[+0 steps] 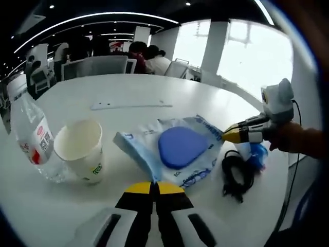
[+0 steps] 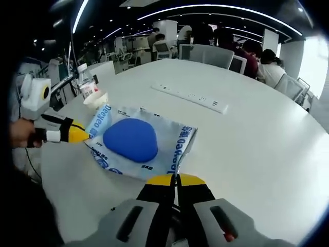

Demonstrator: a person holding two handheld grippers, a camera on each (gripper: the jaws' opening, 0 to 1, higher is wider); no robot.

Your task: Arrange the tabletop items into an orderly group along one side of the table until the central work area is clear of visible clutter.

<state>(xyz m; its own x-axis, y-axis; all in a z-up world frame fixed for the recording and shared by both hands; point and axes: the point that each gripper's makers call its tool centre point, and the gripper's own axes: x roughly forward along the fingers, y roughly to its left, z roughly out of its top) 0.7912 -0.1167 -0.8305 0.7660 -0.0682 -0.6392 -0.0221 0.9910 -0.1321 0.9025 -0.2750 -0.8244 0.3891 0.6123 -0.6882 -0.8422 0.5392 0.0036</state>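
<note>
In the left gripper view, the left gripper (image 1: 153,188), jaws pressed together and empty, hovered before the tissue pack (image 1: 177,152), with the paper cup (image 1: 80,149) and water bottle (image 1: 32,140) beside it. In the right gripper view, the right gripper (image 2: 176,180), jaws likewise together, faced that pack (image 2: 139,145) mid-table. Gathering looked barely begun; next, one gripper must open and take the pack's edge.

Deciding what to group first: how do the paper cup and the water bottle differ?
The paper cup is opaque, cream-white and open-topped; the water bottle is clear plastic with a red-and-white label. The cup is shorter and tapers downward; the bottle stands taller, its top beyond the left gripper view's edge. Both stand upright, side by side on the white table.
</note>
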